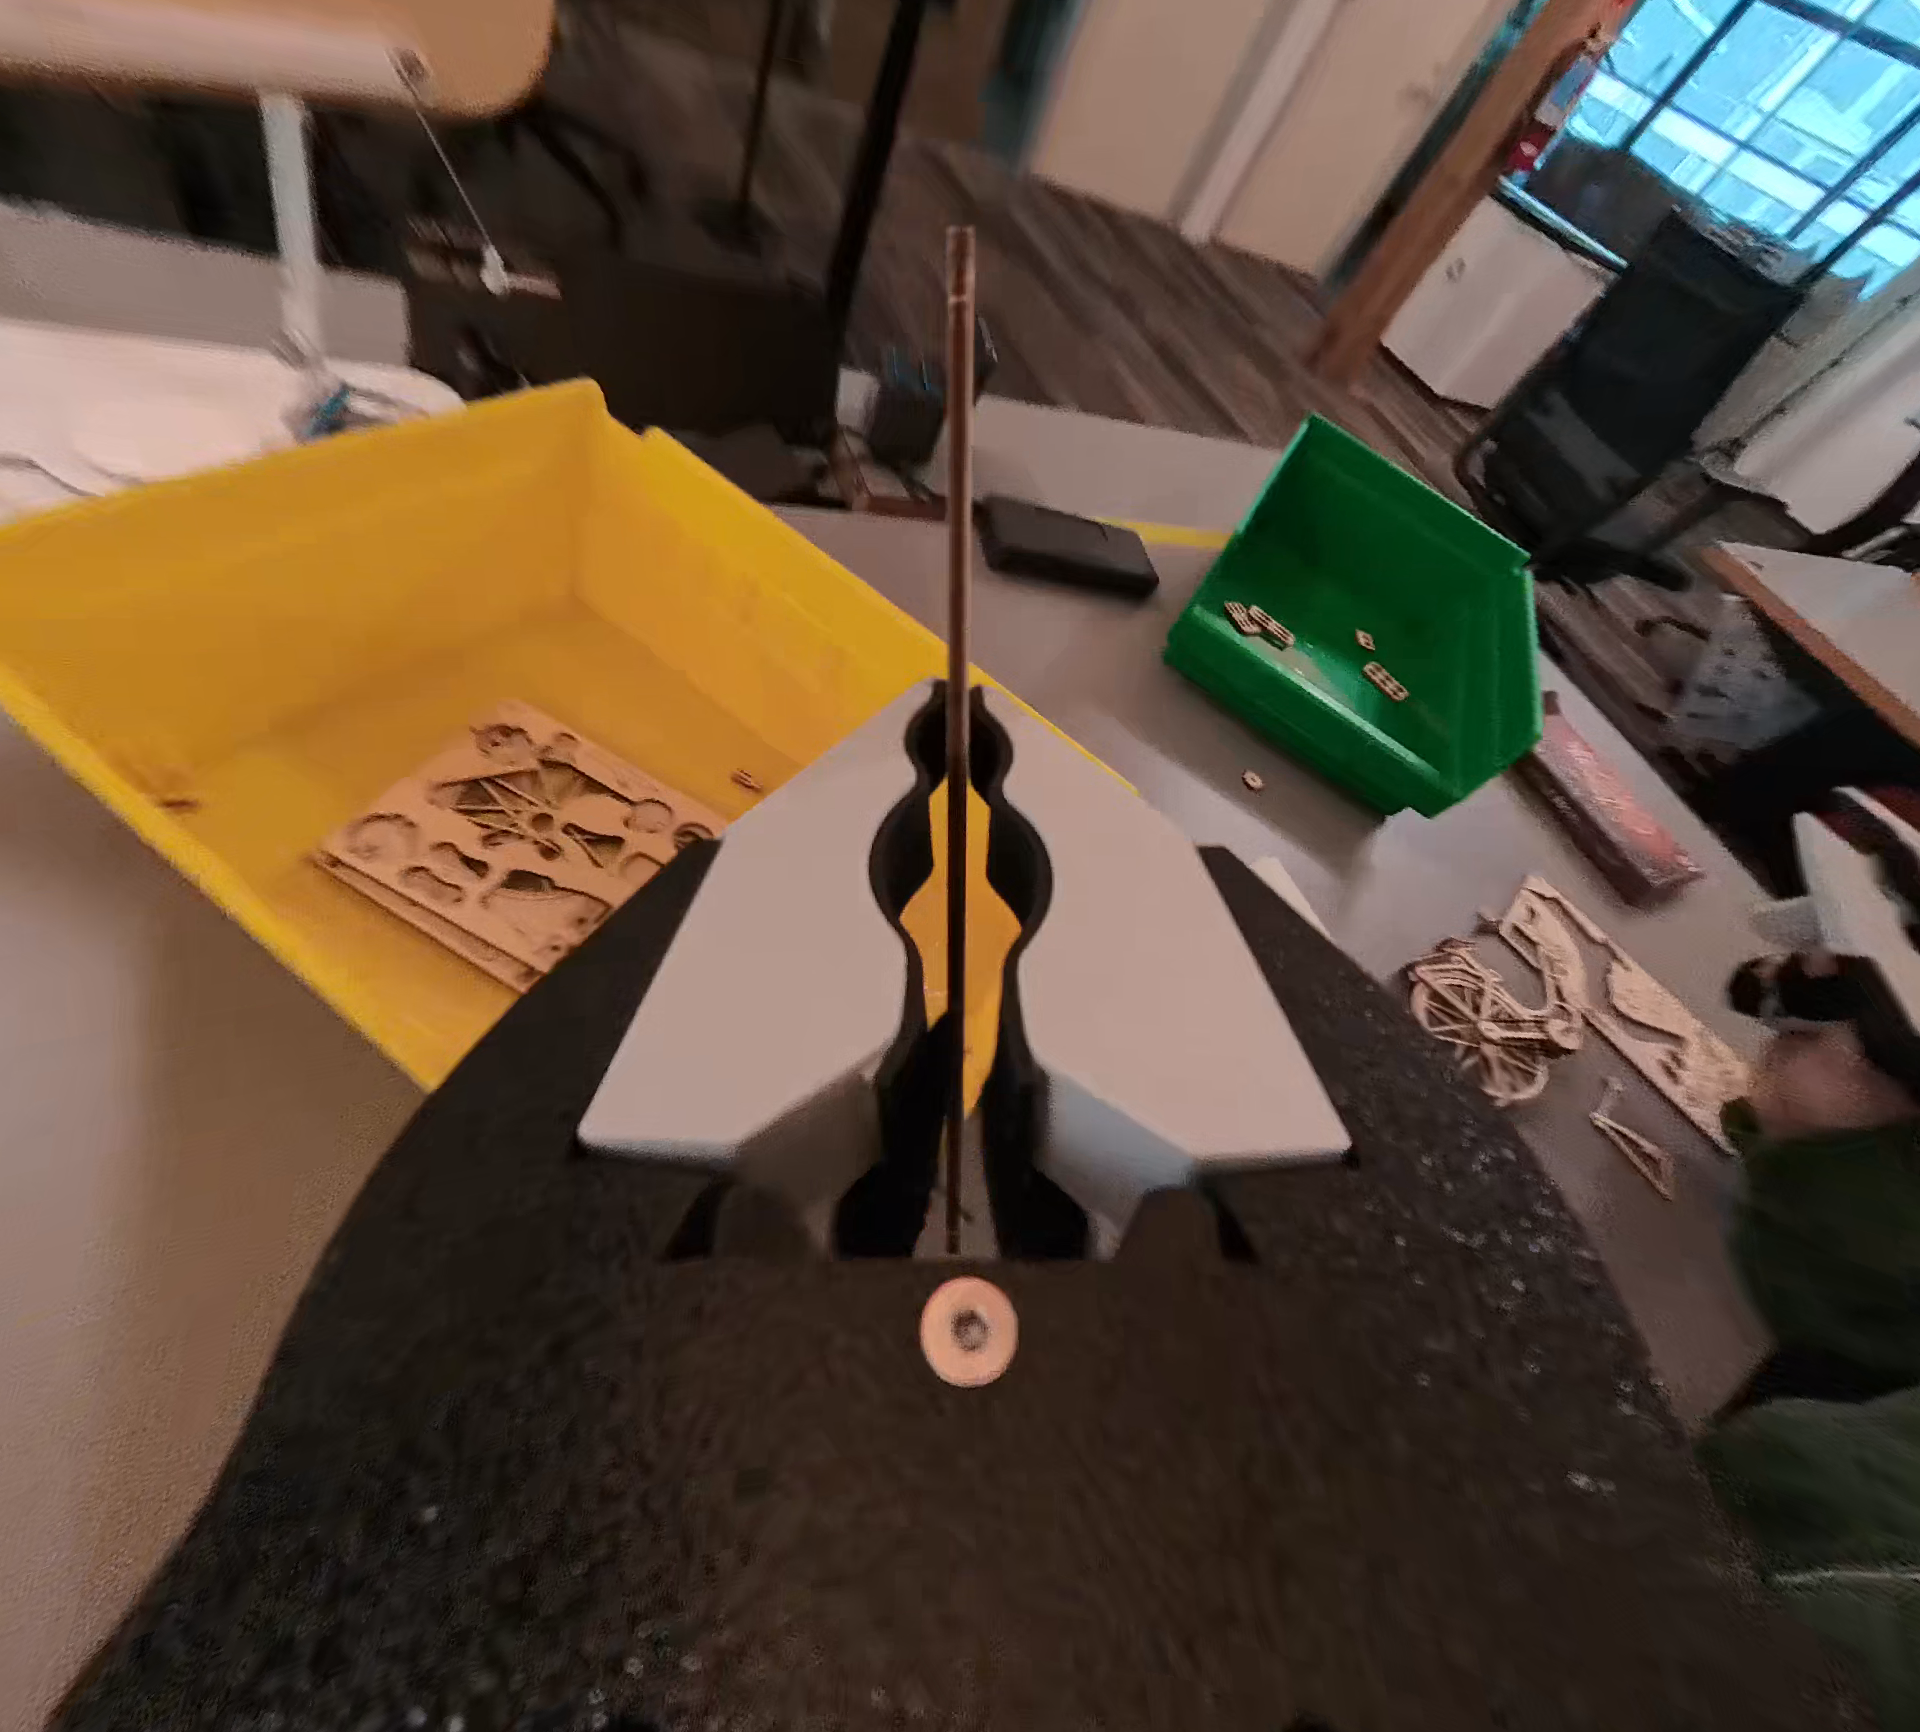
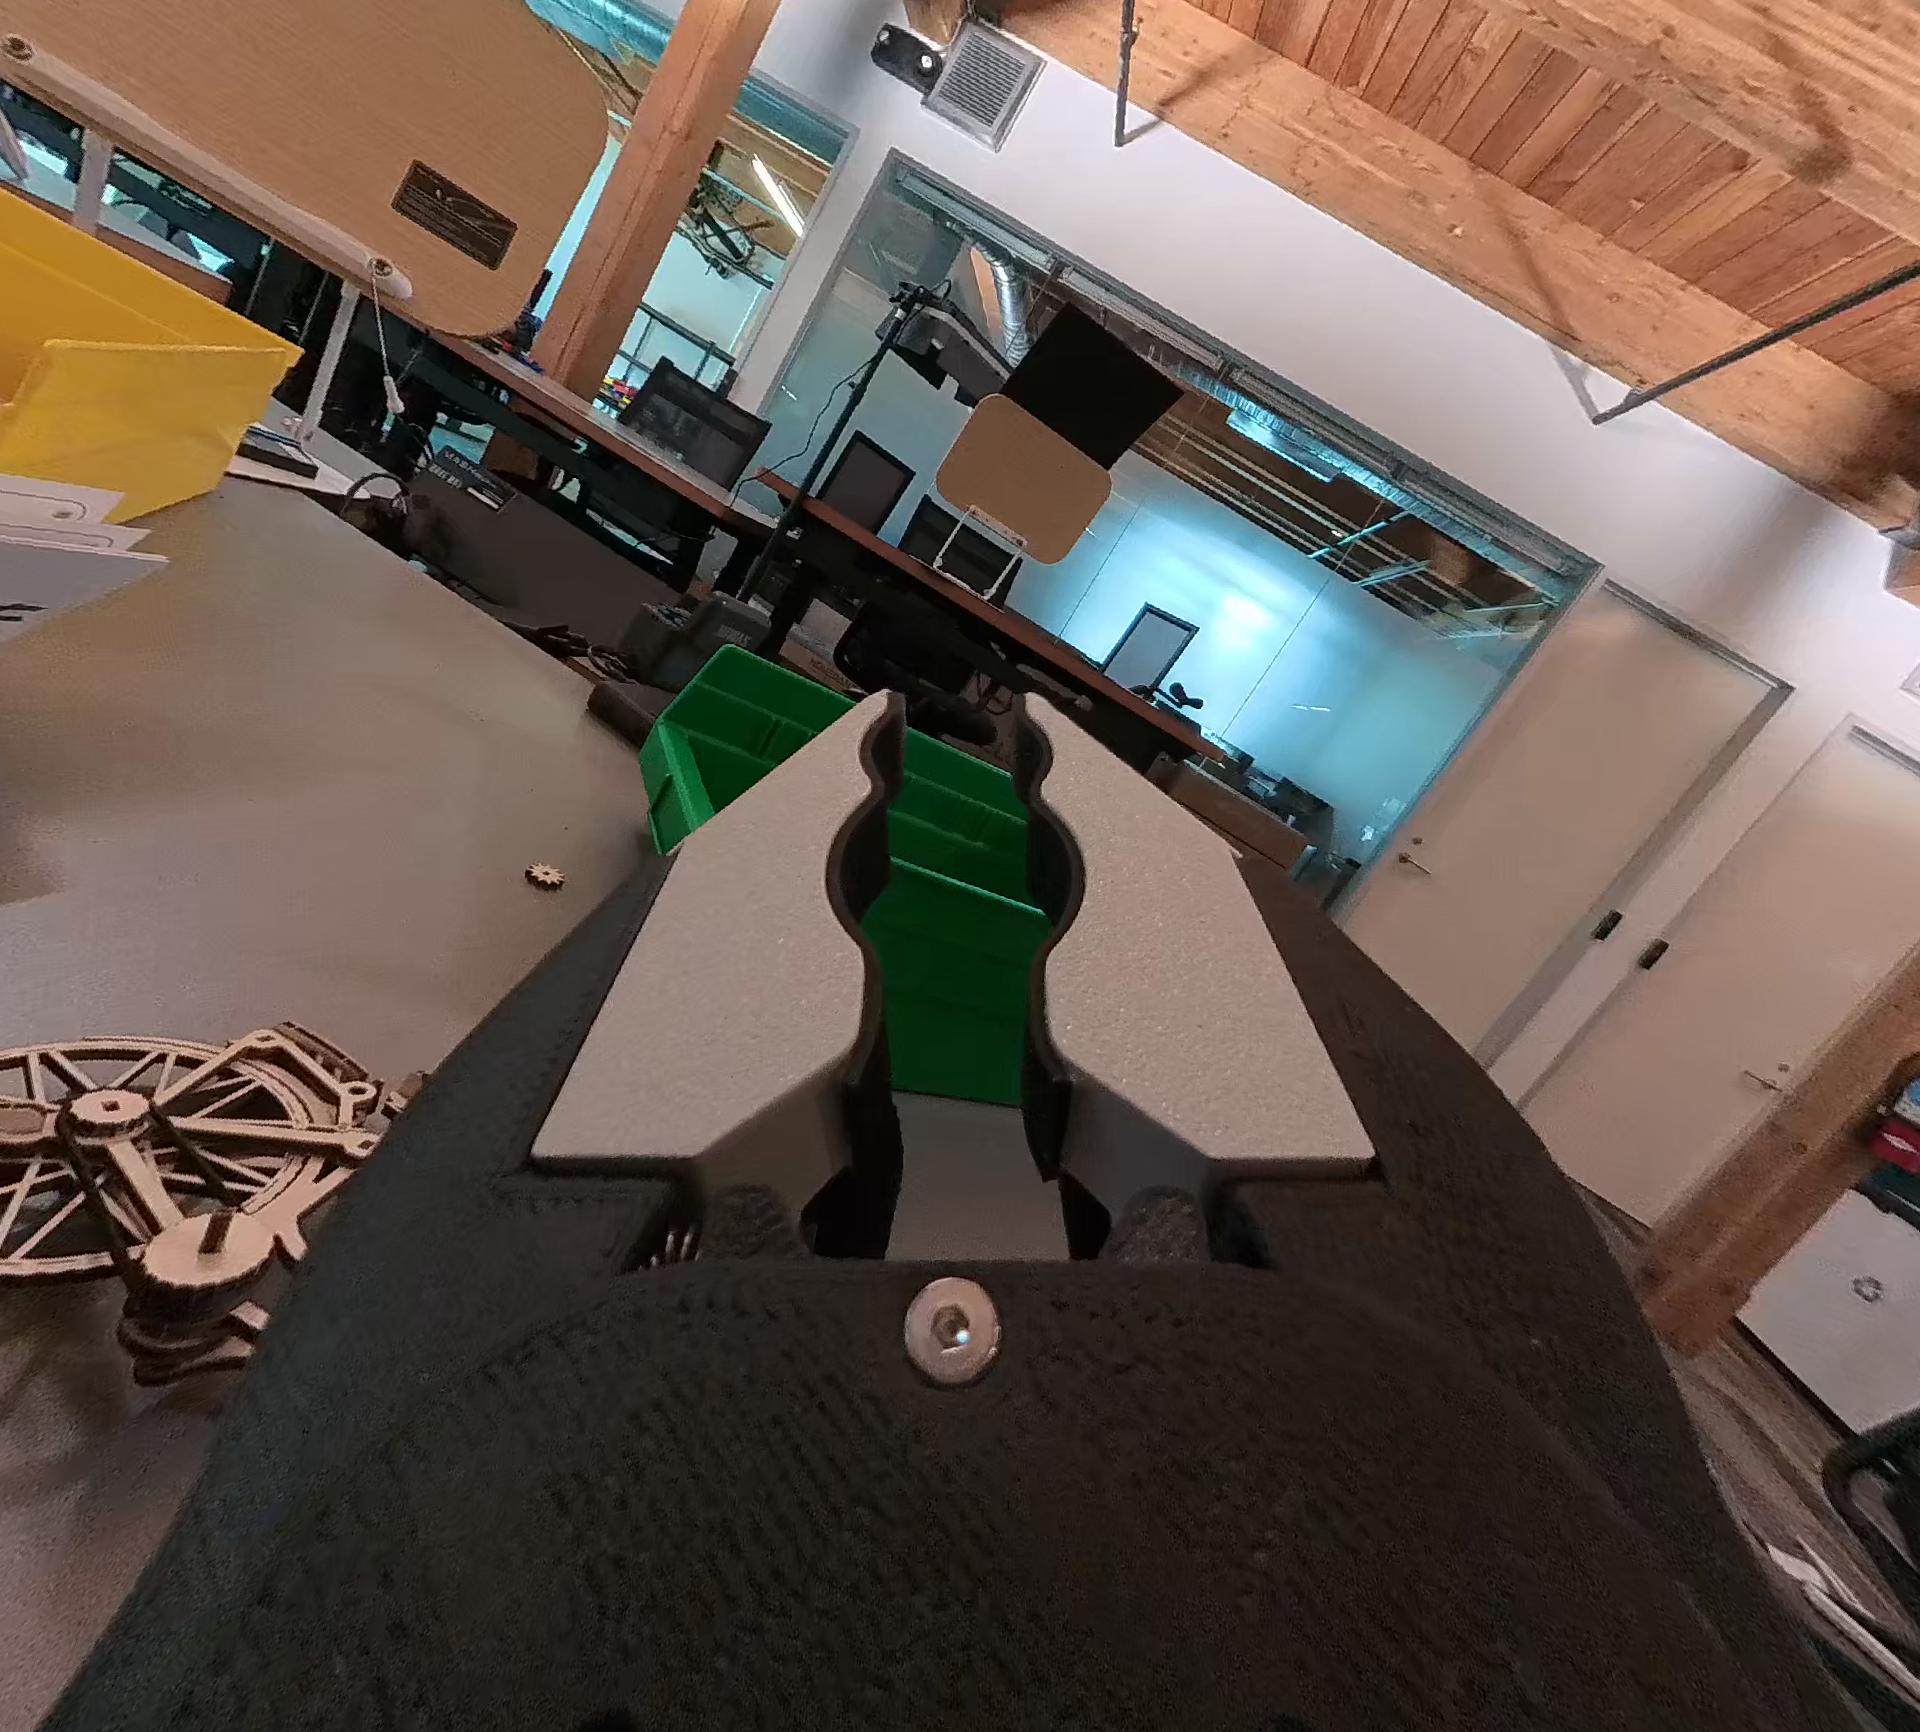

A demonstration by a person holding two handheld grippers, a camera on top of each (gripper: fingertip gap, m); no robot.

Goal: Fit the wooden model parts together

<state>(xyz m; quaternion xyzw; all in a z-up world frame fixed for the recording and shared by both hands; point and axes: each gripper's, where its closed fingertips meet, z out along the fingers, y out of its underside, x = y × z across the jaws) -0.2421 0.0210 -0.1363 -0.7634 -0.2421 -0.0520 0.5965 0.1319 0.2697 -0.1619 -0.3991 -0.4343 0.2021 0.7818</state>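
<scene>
Left wrist view: left gripper [image 1: 958, 726] fingers clamp thin wooden sheet [image 1: 958, 477] edge-on; right gripper [image 2: 956, 726] fingers apart

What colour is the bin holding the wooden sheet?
Yellow bin; clearest in the left wrist view.

Seeing grey table [image 1: 1091, 674] carrying yellow bin [image 1: 312, 602], green bin [image 1: 1455, 643], black case [image 1: 1070, 544], wooden model [image 2: 156, 1163], loose gear [image 2: 543, 875].
</scene>
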